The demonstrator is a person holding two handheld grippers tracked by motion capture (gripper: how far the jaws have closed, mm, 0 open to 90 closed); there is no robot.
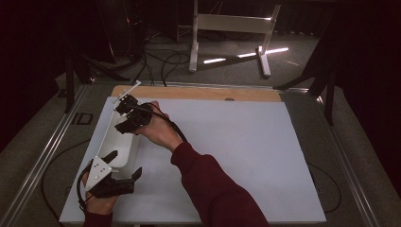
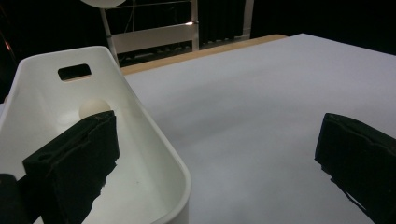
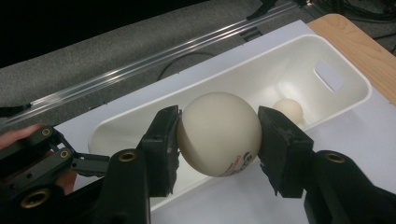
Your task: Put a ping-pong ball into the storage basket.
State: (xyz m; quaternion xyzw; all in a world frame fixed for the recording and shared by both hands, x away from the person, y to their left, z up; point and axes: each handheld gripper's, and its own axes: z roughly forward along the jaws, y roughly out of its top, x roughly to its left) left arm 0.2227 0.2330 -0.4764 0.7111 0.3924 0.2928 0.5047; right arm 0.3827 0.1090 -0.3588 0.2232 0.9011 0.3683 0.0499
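The right gripper (image 3: 218,135) clamps a white ball (image 3: 218,134) directly above the white bin (image 3: 299,60); the left gripper (image 2: 210,158) gapes empty at the bin's near end.

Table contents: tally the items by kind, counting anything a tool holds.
White balls: 2, one clamped in the right tool, one lying in the bin
White bin: 1
Total: 3
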